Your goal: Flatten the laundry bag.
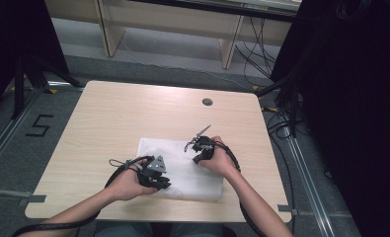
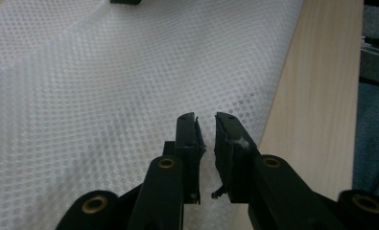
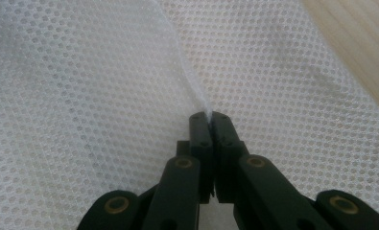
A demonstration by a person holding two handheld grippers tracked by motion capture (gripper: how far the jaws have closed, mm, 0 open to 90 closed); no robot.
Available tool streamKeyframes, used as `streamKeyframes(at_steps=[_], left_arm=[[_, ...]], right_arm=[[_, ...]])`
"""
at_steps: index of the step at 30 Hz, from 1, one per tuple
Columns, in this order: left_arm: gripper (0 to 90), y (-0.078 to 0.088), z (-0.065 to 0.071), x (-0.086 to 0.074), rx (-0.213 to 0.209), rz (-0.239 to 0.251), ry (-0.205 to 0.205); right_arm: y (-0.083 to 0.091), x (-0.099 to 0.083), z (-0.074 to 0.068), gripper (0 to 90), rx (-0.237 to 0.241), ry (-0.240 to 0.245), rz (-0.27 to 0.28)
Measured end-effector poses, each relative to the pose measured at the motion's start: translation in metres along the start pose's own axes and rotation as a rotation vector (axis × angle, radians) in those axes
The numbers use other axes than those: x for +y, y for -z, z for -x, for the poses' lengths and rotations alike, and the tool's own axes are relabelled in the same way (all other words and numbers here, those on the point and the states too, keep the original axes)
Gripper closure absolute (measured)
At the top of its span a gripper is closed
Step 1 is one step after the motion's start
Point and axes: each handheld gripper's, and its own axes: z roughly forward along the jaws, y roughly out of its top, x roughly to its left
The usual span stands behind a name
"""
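Right gripper (image 3: 210, 116): fingers (image 3: 199, 125) pressed together, with a thin pinched ridge of the white mesh bag (image 3: 81, 96) caught at their tips; in the right gripper view the fabric rises to the tips as a crease that runs away from them toward the top of the frame. Left gripper (image 2: 205, 120): fingers (image 2: 186, 125) stand a narrow slit apart, tips low over the mesh just inside the bag's edge. I cannot tell whether any fabric sits in the slit; nothing visibly bridges it, so I read this side as not gripping. Outward from the fingers: the bag lies flat on the worktop (image 1: 133, 106), a pale rectangle in the high view (image 1: 180, 170), its long axis running from its far-left corner toward its near-right corner, roughly across the person's body. Relative to the bag: the right gripper (image 1: 201, 148) sits at the far edge, right of the middle; the left gripper (image 1: 158, 180) sits at the near edge, left of the middle; bare worktop borders the mesh just beside the left fingers (image 2: 316, 86). Judgement: the two grip points lie on opposite long edges, so the coming move turns on the left fingers closing on the mesh directly beneath them. The left hand is the nearer to an ungripped edge. A lift with the right side alone would probably drag the bag along the crease.
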Motion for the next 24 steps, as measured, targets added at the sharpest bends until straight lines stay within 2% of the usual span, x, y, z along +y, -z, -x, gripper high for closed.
streamKeyframes(at_steps=[2, 3, 4, 6, 11, 12, 13, 14, 16, 17, 19, 22, 23, 24], left_arm=[[78.8, 0.000, 0.003, 0.001, -0.021, 0.013, 0.000], [78.6, 0.000, 0.003, 0.002, -0.029, 0.007, -0.023], [78.5, -0.002, 0.004, 0.001, -0.035, 0.005, -0.018], [78.7, -0.005, 0.006, 0.000, -0.039, -0.007, -0.026], [78.9, -0.011, 0.006, 0.000, -0.039, -0.024, -0.047], [78.9, -0.012, 0.007, 0.001, -0.040, -0.024, -0.036], [78.9, -0.013, 0.006, 0.002, -0.034, -0.033, -0.050], [78.8, -0.014, 0.007, 0.002, -0.042, -0.031, -0.032], [78.9, -0.018, 0.007, 0.004, -0.049, -0.046, -0.056], [78.9, -0.019, 0.007, 0.005, -0.049, -0.051, -0.045], [79.0, -0.022, 0.006, 0.008, -0.041, -0.060, -0.052], [79.9, -0.028, 0.002, 0.011, -0.016, -0.067, -0.057], [80.4, -0.030, 0.001, 0.011, -0.008, -0.066, -0.043], [80.7, -0.032, -0.001, 0.012, -0.002, -0.066, -0.050]], right_arm=[[0.002, 0.000, 0.001, 89.9, -0.008, 0.006, 0.018], [0.002, 0.000, 0.002, 89.9, -0.014, 0.006, 0.025], [0.004, 0.000, 0.002, 89.9, -0.010, 0.000, 0.027], [0.007, 0.001, 0.002, 90.0, -0.012, -0.012, 0.034], [0.015, 0.004, 0.002, 90.0, -0.032, -0.002, 0.071], [0.018, 0.005, 0.002, 90.0, -0.034, -0.004, 0.084], [0.020, 0.006, 0.002, 90.0, -0.035, -0.003, 0.083], [0.022, 0.007, 0.003, 90.0, -0.044, 0.009, 0.096], [0.026, 0.008, 0.001, 90.0, -0.043, -0.011, 0.108], [0.028, 0.009, 0.002, 90.0, -0.044, -0.005, 0.113], [0.032, 0.010, 0.001, 90.0, -0.042, -0.020, 0.130], [0.041, 0.011, 0.000, 90.0, -0.043, 0.004, 0.170], [0.044, 0.011, -0.001, 90.0, -0.038, -0.012, 0.166], [0.048, 0.011, -0.002, 90.0, -0.036, -0.015, 0.175]])
